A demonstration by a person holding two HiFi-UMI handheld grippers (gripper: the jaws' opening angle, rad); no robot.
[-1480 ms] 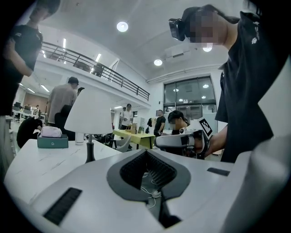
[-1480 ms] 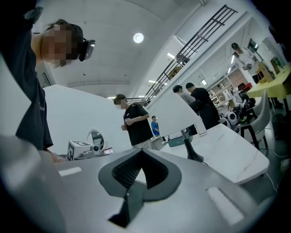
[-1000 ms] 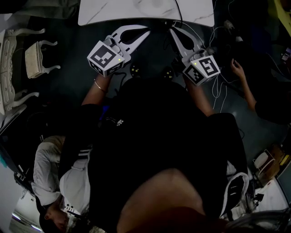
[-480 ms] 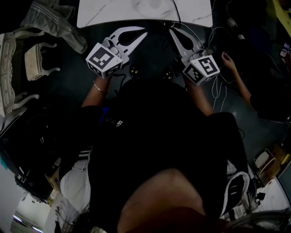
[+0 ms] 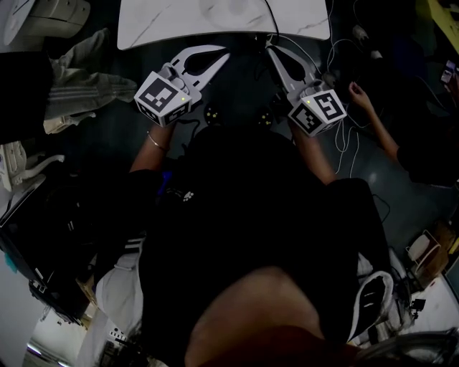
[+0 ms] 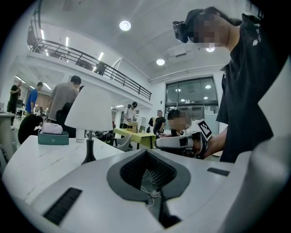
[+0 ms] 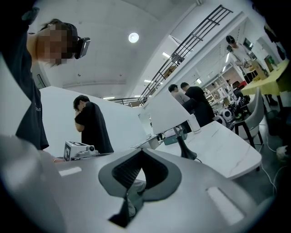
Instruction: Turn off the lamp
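Lamp [image 6: 89,113] stands upright on the worktop [image 5: 165,21], at the top of the head view. Lit or dark, I cannot tell, so the scene fits a reach to switch it off or a pull-back afterwards. My left gripper [image 5: 224,54] and right gripper [image 5: 271,49] sit level, short of the worktop's near edge — jaws pressed together, gripping nothing.

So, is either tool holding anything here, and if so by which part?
Nothing is held. The left tool and right tool are both shut with nothing between the jaws; the lamp stands untouched on the table.
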